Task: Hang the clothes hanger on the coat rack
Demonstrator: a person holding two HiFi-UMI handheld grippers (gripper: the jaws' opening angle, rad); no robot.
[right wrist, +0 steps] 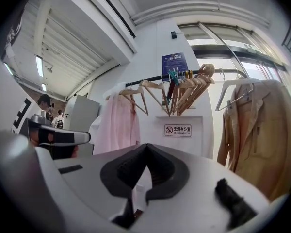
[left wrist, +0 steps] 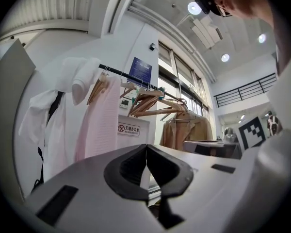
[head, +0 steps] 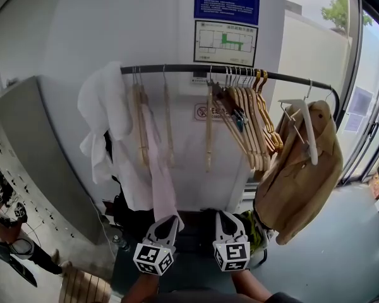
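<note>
A black coat rack rail (head: 196,69) runs across the white wall. On it hang a bunch of bare wooden hangers (head: 249,122), two single wooden hangers further left, a pink garment (head: 158,169), a white garment (head: 104,115) and a tan coat (head: 300,175) on a white hanger. My left gripper (head: 167,219) and right gripper (head: 225,214) are side by side low in the head view, below the rail and apart from it. Both point level at the rack. Each is shut with nothing between its jaws, as the left gripper (left wrist: 146,147) and right gripper (right wrist: 146,146) views show.
A grey cabinet (head: 31,150) stands at the left, with a person (head: 6,232) beside it. Glass doors (head: 366,112) fill the right side. Dark bags (head: 132,219) lie on the floor under the rack. A slatted wooden item (head: 82,286) is at the bottom left.
</note>
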